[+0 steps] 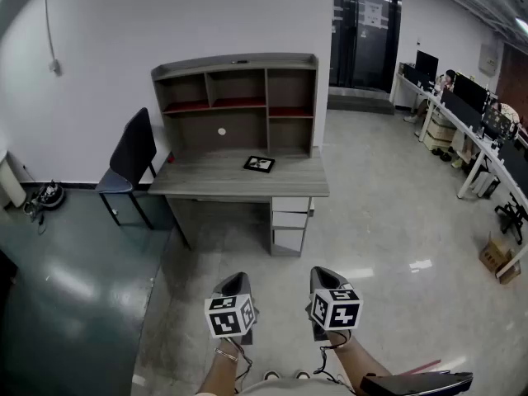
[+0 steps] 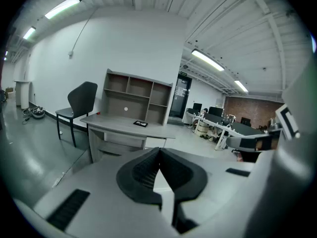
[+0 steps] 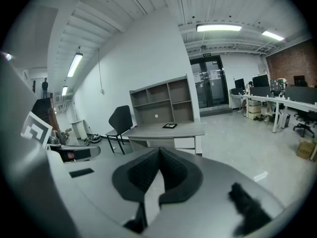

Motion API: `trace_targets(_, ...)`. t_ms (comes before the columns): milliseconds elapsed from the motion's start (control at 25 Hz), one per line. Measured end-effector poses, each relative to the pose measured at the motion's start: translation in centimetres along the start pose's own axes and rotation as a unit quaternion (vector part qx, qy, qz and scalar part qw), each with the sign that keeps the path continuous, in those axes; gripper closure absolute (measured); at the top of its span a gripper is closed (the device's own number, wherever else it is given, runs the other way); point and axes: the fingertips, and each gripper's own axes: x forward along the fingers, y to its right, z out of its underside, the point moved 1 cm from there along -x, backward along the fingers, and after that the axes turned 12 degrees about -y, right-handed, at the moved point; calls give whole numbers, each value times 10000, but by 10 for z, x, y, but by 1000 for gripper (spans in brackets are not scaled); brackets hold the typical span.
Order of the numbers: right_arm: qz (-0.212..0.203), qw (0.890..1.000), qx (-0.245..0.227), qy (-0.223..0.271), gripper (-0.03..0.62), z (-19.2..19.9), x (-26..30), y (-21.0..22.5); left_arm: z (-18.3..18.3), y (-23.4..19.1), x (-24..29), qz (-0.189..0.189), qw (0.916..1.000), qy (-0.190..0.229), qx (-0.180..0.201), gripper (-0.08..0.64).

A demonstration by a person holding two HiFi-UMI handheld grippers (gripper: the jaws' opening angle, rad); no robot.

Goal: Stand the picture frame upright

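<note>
A small black picture frame (image 1: 259, 164) lies flat on the grey desk (image 1: 206, 181), far ahead of me. It also shows as a dark slab, the frame (image 2: 140, 124) in the left gripper view and the frame (image 3: 169, 126) in the right gripper view. My left gripper (image 1: 238, 280) and right gripper (image 1: 323, 272) hang side by side over the floor, well short of the desk. Both have their jaws closed tip to tip with nothing between them, as seen at the left gripper (image 2: 159, 149) and right gripper (image 3: 159, 149).
The desk carries a hutch of shelves (image 1: 237, 101) and has drawers (image 1: 290, 221) at its right. A dark chair (image 1: 130, 161) stands at its left. Office desks with monitors (image 1: 478, 130) line the right wall, and a cardboard box (image 1: 497, 256) sits on the floor.
</note>
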Motion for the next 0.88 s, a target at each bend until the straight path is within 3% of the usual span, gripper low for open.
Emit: trace_targets(880, 129, 9992, 365, -6, 560, -2, 30, -10, 8, -46, 16, 28, 9997, -202, -139, 546)
